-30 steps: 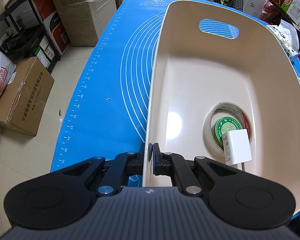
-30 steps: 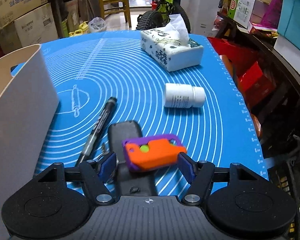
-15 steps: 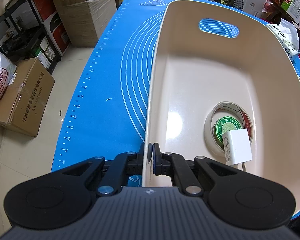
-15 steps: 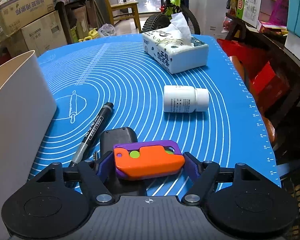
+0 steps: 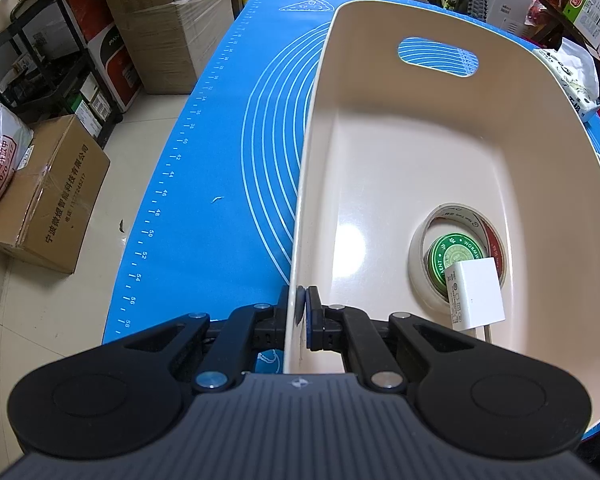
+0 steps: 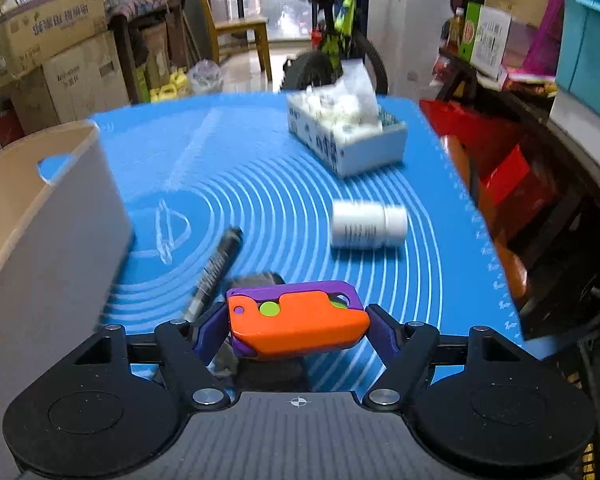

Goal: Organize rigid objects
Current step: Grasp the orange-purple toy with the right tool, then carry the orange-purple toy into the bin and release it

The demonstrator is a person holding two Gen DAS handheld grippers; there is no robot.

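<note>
The left gripper [image 5: 301, 312] is clamped on the near wall of the beige bin [image 5: 380, 168], one finger outside the wall and one inside. Ahead and to the right of those fingers, on the bin's floor, lies a tape roll [image 5: 458, 256] with a green tin [image 5: 456, 256] inside its ring and a white charger [image 5: 476, 300] resting partly over both.

The right gripper [image 6: 298, 322] grips an orange and purple toy [image 6: 298, 322] between its two pads, held above the blue mat [image 6: 260, 184]. Just left of the fingers lies a black marker [image 6: 216, 270]; under the toy sits a dark object (blurred, perhaps a remote). Farther ahead and to the right lie a white bottle [image 6: 368, 226] on its side and a tissue box [image 6: 346, 136].
</note>
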